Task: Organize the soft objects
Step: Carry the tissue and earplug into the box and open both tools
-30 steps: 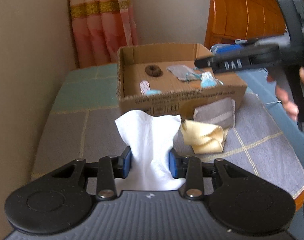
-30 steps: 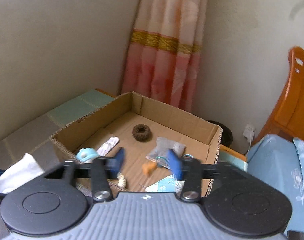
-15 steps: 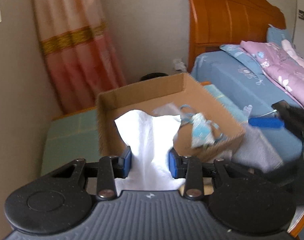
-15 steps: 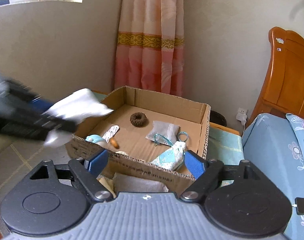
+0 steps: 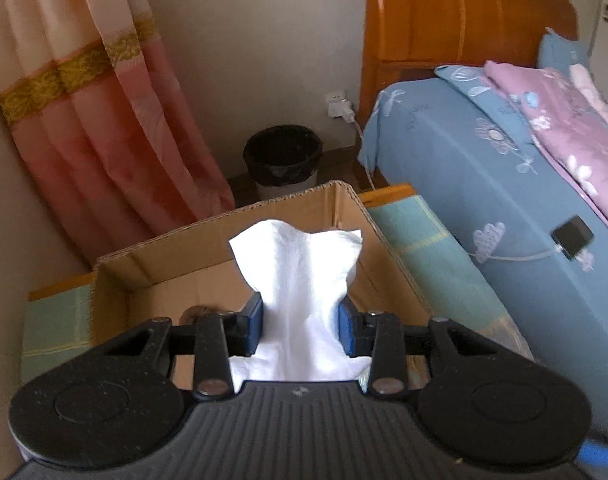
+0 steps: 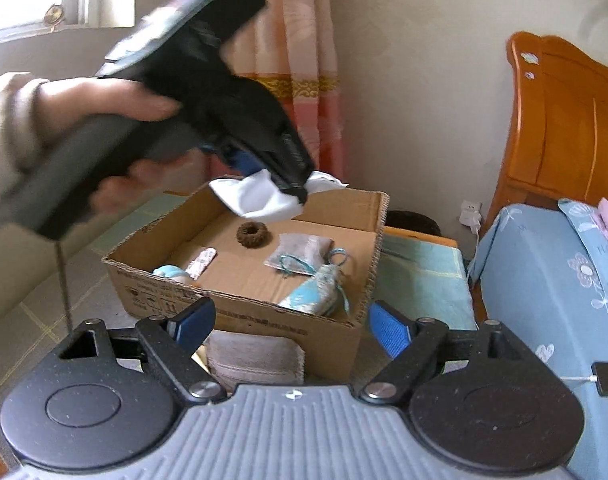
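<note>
Left gripper (image 5: 299, 322): we have it pinching a white cloth (image 5: 304, 280), its blue pads pressed into the fabric from both sides, so the soft piece travels bunched and cannot slip out.
White cloth: it flares above the pads into two floppy corners and hangs crumpled below them; from the right wrist view it sits in the air over the far left part of the cardboard box (image 6: 239, 312), not yet touching the box floor.
Why there: we judge that we hold it above the opening so that letting go drops it among the things already inside.
Right gripper (image 6: 291, 326): we keep it spread wide and empty, low at the near side of the box, over a grey folded cloth (image 6: 255, 358) lying on the counter (image 6: 35, 320) against the box wall; this looks like the next piece to collect.
Box contents: a brown hair scrunchie (image 6: 253, 234), a grey pouch (image 6: 299, 252) with teal cord, a light blue patterned fabric piece (image 6: 314, 294) near the right wall, and small items at the near left corner we cannot name.
</note>
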`<state>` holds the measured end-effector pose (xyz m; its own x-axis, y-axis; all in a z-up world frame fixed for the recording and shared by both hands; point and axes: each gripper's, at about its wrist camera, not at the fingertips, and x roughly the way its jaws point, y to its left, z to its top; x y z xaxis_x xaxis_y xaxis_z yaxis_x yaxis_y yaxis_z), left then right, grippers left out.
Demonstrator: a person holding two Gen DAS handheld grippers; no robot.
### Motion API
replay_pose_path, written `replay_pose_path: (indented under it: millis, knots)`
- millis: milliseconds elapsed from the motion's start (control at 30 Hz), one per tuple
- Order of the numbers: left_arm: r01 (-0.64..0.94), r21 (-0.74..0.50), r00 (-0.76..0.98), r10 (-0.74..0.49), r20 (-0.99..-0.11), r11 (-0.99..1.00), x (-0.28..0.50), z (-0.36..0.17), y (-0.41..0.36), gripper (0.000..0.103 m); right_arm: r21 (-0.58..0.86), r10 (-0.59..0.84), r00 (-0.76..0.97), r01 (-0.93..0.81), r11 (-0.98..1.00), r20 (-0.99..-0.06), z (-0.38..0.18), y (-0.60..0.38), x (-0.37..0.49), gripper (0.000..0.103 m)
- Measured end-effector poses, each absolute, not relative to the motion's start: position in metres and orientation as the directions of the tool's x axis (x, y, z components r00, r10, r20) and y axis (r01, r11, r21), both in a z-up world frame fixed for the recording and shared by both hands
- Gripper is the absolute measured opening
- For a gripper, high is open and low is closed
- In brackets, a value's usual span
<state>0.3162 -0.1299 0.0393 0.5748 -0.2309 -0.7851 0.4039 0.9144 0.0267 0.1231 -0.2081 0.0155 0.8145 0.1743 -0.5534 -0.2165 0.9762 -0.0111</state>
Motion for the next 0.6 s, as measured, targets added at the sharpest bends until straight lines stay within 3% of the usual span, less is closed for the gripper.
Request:
replay_pose_path:
  millis: [67,133,400,600]
  knots:
    - [0.403,0.004,0.566,-0.246,-0.787,0.915,0.326,0.034,-0.138,0.048,0.001,0.17,0.813,-0.204,0.979,-0.556,0.015,-0.214,0.122,0.09]
    - [0.391,-0.003,0.58,-0.248,-0.776,0.921,0.33,0.031,-0.142,0.076,0.009,0.165,0.815,-0.193,0.981,-0.555,0.014,-0.218,0.121,0.093]
    - [0.392,0.026,0.612,-0.24,-0.754,0.92,0.31,0.047,-0.139,0.089,0.034,0.168,0.821,-0.178,0.983,-0.547,0.014,-0.225,0.113,0.103]
    - [0.402,0.044,0.628,-0.24,-0.74,0.915,0.278,0.067,-0.123,0.094,0.029,0.153,0.821,-0.164,0.986,-0.551,0.018,-0.225,0.102,0.103]
